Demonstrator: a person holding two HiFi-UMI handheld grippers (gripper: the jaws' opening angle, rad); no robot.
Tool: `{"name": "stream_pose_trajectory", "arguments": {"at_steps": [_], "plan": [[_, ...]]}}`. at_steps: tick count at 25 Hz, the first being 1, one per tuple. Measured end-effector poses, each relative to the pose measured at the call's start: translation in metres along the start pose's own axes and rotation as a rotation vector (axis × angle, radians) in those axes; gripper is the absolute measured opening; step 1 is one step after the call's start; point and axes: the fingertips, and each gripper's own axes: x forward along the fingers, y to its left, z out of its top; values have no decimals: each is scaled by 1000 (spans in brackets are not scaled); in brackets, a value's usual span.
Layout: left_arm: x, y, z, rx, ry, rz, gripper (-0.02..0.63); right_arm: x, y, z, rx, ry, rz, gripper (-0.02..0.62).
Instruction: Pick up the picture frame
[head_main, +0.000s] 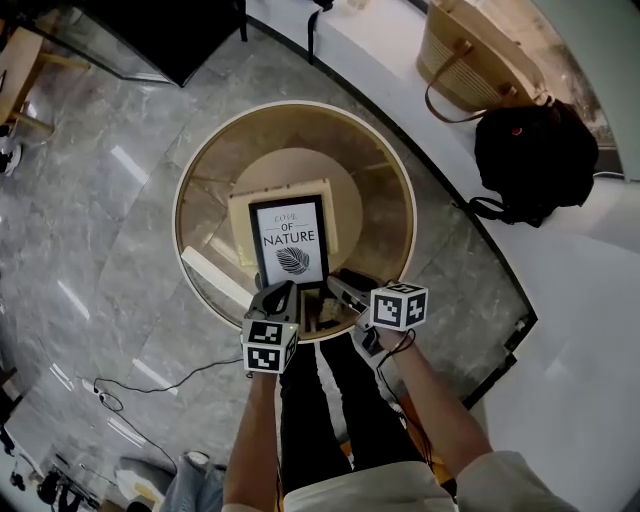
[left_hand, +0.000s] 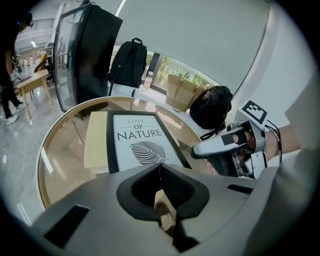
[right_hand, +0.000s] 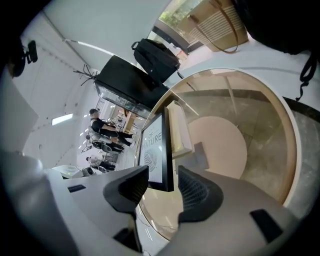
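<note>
Right tool (right_hand: 161, 179) astride picture frame (right_hand: 158, 147) on glass table (right_hand: 260, 125)

I look down on a grey marble floor (head_main: 110, 230) streaked with pale reflected light. On it stands a round glass worktop (head_main: 300, 104) with a wooden rim. A woven bag (head_main: 470, 50) and a black backpack (head_main: 535, 160) sit on a curved white ledge (head_main: 590, 320). A dark glass-fronted cabinet (head_main: 170, 30) stands farther off, and a thin cable (head_main: 150, 380) trails across the floor.
</note>
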Motion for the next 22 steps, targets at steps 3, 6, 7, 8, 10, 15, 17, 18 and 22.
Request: {"name": "stream_pose_trajectory", "arguments": {"at_steps": [3,6,7,8,10,15,17,18,22], "plan": [[6,3,-1,-2,3,1,20,11,2,-3,-11,24,22,192],[9,4,-2,6,8,-3,20,25,1,-2,7,27,41,198],[9,5,-1,7,8,-9,20,31,0,-2,22,27,46,199],[9,5,0,7,7,-15,20,37,0,-3,37,29,52,199],[7,6,1,7,8,-24,20,46,0,-7,60,42,66,199],[6,18,-3,0,21,-33,20,62,1,-15,114,53,105,199],[6,23,-5,-4,26,-35,20,67,4,-16,134,48,128,199],[6,25,-5,-7,27,-35,20,69,6,-16,141,48,142,199],[9,29,-8,-16,28,-45,20,77,15,-13,166,45,215,198]]}}
